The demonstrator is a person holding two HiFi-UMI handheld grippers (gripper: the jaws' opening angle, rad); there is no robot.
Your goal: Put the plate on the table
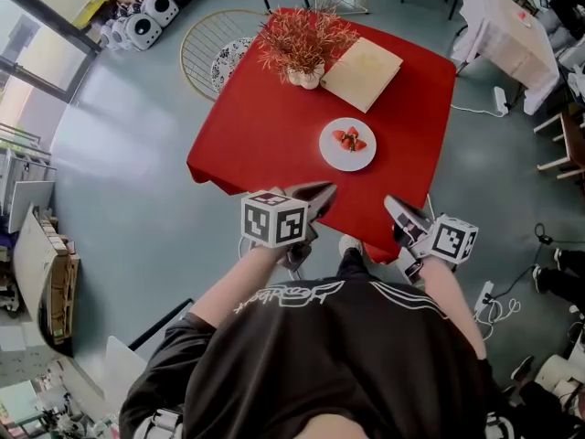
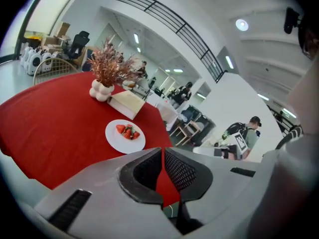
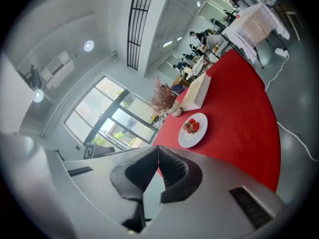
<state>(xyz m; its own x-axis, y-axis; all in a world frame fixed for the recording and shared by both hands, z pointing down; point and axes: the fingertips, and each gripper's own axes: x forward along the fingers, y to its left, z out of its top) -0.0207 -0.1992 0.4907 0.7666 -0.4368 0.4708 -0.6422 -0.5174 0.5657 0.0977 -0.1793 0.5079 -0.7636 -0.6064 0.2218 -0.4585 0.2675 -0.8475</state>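
The plate (image 1: pixel 347 158) of strawberries (image 1: pixel 349 139) sits on our desk (image 1: pixel 265 126) near its front edge. Our left claw (image 1: pixel 318 192) and right claw (image 1: pixel 395 206) hover pinched together, empty, off that edge.

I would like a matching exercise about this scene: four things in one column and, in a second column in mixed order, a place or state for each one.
Things:
1. plate
2. plant
3. box
4. left gripper

Places or states:
a. jaws together, nothing between them
b. stands in a white vase at the far side of the table
c. holds strawberries
d. tan, lies flat beside the vase

Pairs: 1-c, 2-b, 3-d, 4-a
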